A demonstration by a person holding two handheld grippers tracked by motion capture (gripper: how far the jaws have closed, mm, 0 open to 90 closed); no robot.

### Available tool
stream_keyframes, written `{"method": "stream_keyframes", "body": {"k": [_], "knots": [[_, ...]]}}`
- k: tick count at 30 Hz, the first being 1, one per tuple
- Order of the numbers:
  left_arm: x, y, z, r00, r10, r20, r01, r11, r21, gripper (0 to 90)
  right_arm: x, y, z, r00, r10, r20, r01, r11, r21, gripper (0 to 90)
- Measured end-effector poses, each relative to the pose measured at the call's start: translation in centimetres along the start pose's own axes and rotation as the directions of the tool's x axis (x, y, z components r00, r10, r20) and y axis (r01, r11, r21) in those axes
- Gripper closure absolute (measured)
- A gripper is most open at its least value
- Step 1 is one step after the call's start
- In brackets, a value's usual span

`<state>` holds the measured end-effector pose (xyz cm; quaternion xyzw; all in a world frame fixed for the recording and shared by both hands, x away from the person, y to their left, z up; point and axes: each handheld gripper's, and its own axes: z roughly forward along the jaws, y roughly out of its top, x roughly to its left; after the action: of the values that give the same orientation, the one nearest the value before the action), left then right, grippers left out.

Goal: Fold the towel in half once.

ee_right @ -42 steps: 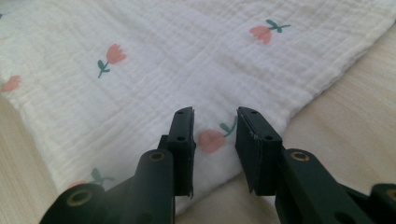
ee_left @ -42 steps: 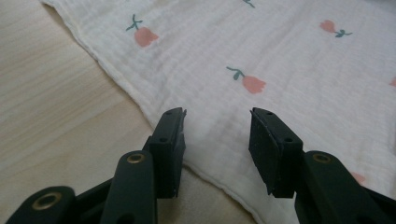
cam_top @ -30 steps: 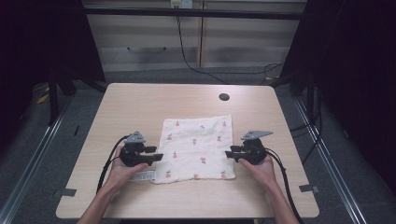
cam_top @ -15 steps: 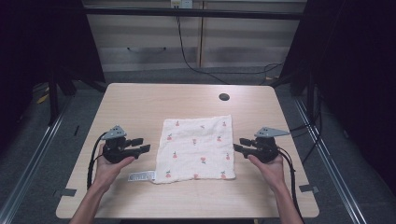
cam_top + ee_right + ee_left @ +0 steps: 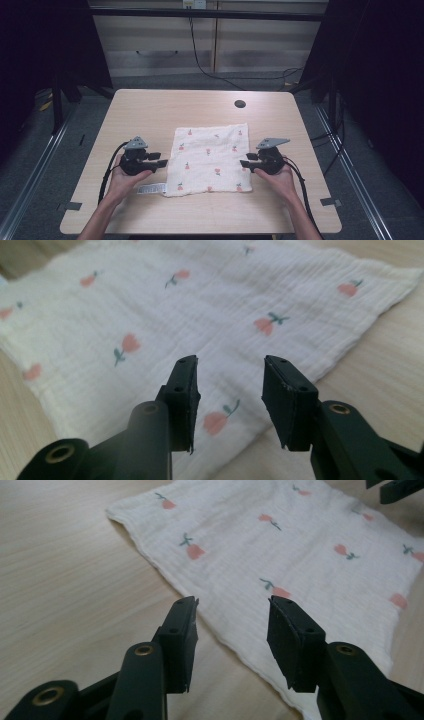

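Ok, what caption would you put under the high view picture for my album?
Two hand-held tongs, left and right, open at either side of a flowered cloth on a wooden table.

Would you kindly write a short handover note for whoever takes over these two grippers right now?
Left gripper: open, holding nothing, at the left edge of the cloth.
Right gripper: open, holding nothing, at the cloth's right edge.
The cloth, white with small pink flowers, lies spread flat in the middle of the table; a small white label sticks out at its near left corner.
Done: cloth laid out, no fold in it yet.
Left: probably grasp both side edges and fold.
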<state>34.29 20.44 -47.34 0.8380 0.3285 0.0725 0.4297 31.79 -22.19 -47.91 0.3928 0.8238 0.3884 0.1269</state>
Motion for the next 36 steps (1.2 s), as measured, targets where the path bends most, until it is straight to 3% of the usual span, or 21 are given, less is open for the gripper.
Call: {"method": "stream_keyframes", "body": {"k": [3,5,10,13,14,15,17,21,27,32,36], "knots": [[-1.5,-0.1,0.4,0.9972,0.071,0.025,-0.072,0.9961,0.051,58.0,0.8,-0.4,0.5,0.9994,-0.035,0.0,0.035,0.998,0.056,60.8],[-1.9,-0.2,0.9,0.9941,0.101,0.038,-0.104,0.9917,0.075,62.0,1.0,-0.6,0.6,0.999,-0.045,-0.002,0.045,0.997,0.062,60.4],[-1.7,-0.8,3.0,0.994,0.106,0.029,-0.109,0.9863,0.124,69.1,0.9,-0.6,0.9,0.9989,-0.045,0.009,0.044,0.996,0.082,54.8],[-1.4,-0.9,3.4,0.9939,0.105,0.032,-0.108,0.9878,0.112,78.1,1.0,-0.7,1.2,0.9981,-0.061,0.01,0.06,0.993,0.105,54.0],[-1.3,-0.9,3.4,0.9932,0.113,0.028,-0.116,0.9857,0.122,80.0,1.1,-0.9,1.6,0.9956,-0.092,0.016,0.089,0.985,0.145,58.8],[-1.4,-0.9,3.4,0.9927,0.119,0.021,-0.121,0.9852,0.121,81.6,1.1,-0.9,1.7,0.9949,-0.1,0.011,0.098,0.987,0.131,61.1],[-1.6,-1.0,3.4,0.9919,0.127,0.01,-0.127,0.985,0.117,84.3,1.2,-0.9,1.6,0.994,-0.109,0.009,0.107,0.985,0.138,73.9],[-2.0,-1.3,3.2,0.9898,0.142,0.014,-0.142,0.9833,0.113,89.4,1.5,-1.1,1.4,0.9953,-0.096,0.008,0.094,0.987,0.128,86.0],[-2.8,-2.0,2.5,0.9879,0.152,0.032,-0.155,0.9803,0.122,89.9,1.7,-1.9,0.9,0.9973,-0.067,-0.032,0.07,0.992,0.109,87.2],[-3.8,-3.1,1.5,0.99,0.124,0.067,-0.131,0.9857,0.106,90.0,2.8,-3.0,0.0,0.9974,-0.053,-0.048,0.057,0.994,0.093,86.5],[-5.1,-3.7,0.7,0.988,0.135,0.075,-0.144,0.9815,0.126,90.0,3.7,-3.7,-0.7,0.9966,-0.055,-0.062,0.061,0.994,0.092,86.0]]}}
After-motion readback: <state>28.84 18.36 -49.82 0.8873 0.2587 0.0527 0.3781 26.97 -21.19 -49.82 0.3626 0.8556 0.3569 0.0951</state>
